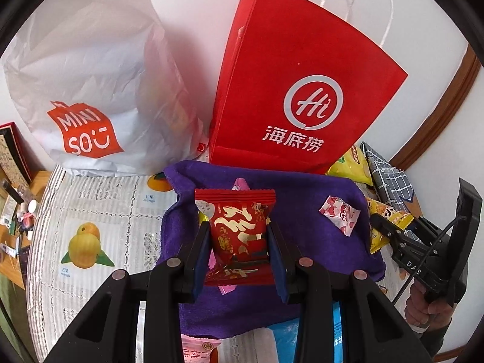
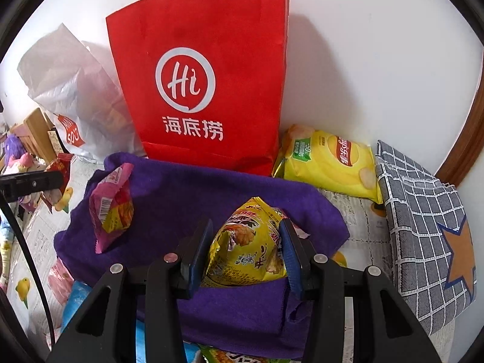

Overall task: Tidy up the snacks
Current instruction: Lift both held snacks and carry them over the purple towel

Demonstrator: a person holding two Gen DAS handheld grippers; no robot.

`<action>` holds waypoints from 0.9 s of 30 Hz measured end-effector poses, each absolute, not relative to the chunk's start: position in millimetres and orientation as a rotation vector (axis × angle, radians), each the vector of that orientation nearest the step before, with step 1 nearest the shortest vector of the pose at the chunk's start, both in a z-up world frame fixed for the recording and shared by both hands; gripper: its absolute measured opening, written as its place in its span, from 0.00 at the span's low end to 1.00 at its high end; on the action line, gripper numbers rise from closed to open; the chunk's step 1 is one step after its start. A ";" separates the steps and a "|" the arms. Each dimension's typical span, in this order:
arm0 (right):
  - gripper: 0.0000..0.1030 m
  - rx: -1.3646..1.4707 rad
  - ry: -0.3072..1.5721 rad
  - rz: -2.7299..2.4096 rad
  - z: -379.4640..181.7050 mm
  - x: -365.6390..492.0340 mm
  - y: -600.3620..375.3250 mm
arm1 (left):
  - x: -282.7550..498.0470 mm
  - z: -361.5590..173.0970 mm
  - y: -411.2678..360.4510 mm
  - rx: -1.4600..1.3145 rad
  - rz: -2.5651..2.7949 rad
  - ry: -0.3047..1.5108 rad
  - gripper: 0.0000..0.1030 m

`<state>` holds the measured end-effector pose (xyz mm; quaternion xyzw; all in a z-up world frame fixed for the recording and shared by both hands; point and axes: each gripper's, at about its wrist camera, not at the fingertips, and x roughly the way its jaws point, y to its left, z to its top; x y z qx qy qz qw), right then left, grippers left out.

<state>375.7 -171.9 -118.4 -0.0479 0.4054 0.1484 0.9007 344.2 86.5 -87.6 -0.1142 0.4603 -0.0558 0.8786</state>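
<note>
My left gripper is shut on a red snack packet with gold characters, held over a purple towel. A small pink-and-white candy packet lies on the towel to the right. My right gripper is shut on a yellow snack packet just above the same purple towel. A pink-and-yellow packet rests on the towel's left side. From the left wrist view, the right gripper shows at the right with the yellow packet.
A red paper bag stands against the wall behind the towel, with a white plastic bag to its left. A yellow chips bag and a grey checked cloth lie at the right. More packets lie under the towel's near edge.
</note>
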 end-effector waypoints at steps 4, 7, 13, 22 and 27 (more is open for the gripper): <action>0.44 -0.101 0.840 0.304 -118.5 376.3 -175.3 | 345.3 -89.5 87.6 -0.241 -0.112 0.963 0.33; 0.44 -0.107 0.843 0.301 -119.0 377.0 -177.5 | 345.4 -90.2 87.5 -0.240 -0.115 0.965 0.33; 0.44 -0.114 0.856 0.294 -121.4 378.8 -180.7 | 346.4 -92.6 85.3 -0.233 -0.116 0.970 0.33; 0.44 -0.124 0.872 0.293 -124.8 380.7 -180.3 | 348.0 -94.0 83.8 -0.229 -0.119 0.975 0.33; 0.44 -0.130 0.878 0.301 -127.7 380.7 -176.5 | 348.6 -93.9 84.8 -0.231 -0.117 0.975 0.33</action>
